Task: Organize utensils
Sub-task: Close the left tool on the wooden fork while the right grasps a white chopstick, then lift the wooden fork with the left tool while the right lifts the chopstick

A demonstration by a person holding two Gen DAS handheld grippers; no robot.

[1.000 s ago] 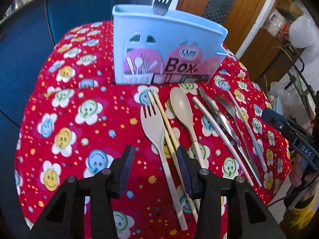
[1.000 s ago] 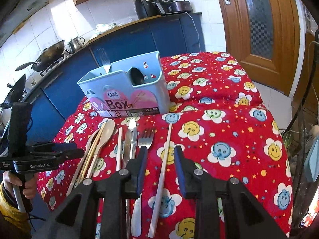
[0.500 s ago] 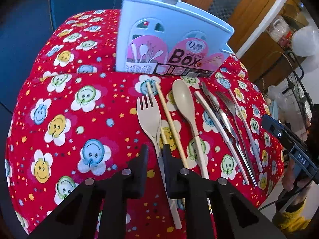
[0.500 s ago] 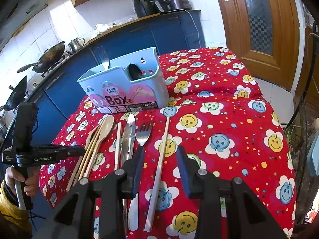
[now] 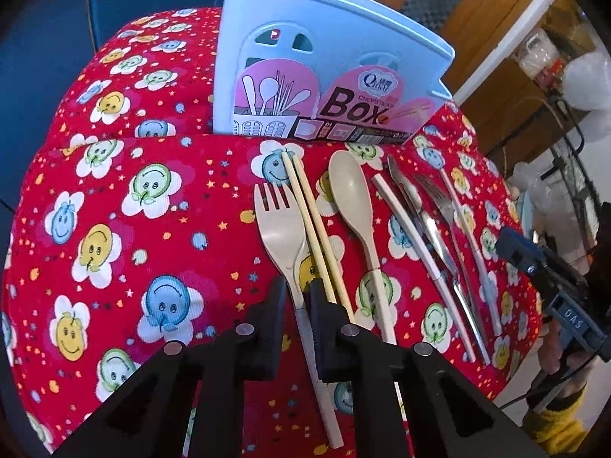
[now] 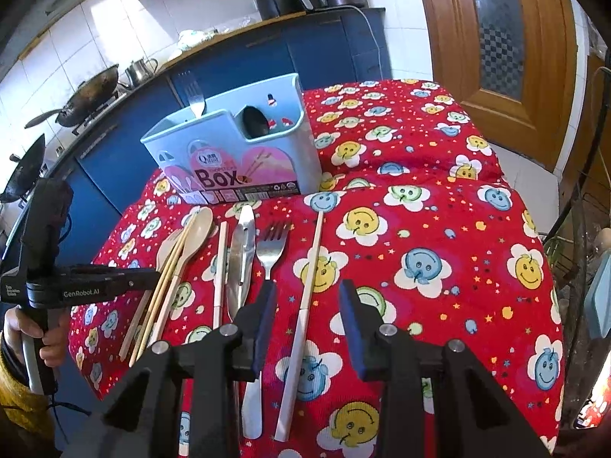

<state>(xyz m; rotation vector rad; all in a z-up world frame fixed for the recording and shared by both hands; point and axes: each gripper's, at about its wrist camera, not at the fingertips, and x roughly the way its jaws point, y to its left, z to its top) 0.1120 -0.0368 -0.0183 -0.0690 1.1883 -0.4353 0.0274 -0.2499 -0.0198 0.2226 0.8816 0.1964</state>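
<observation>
A light blue utensil box (image 5: 324,72) stands on the red smiley cloth (image 5: 114,206), with a metal fork (image 6: 193,93) and a dark spoon (image 6: 255,120) standing in it. In front lie a beige fork (image 5: 280,229), wooden chopsticks (image 5: 313,225), a beige spoon (image 5: 353,198), a white chopstick (image 5: 408,229), a metal knife (image 6: 241,255), a metal fork (image 6: 271,248) and another white chopstick (image 6: 309,286). My left gripper (image 5: 298,294) is shut on the beige fork's neck. My right gripper (image 6: 305,297) is open, its jaws either side of the right white chopstick.
Blue kitchen cabinets (image 6: 324,53) run behind the table, with woks (image 6: 88,91) on a stove at the left. A wooden door (image 6: 492,38) is at the right. A wire rack (image 5: 573,175) stands off the table's right edge.
My left gripper has moved forward and closed from wide open onto the beige fork's neck. My right gripper has opened wider around the right white chopstick.
</observation>
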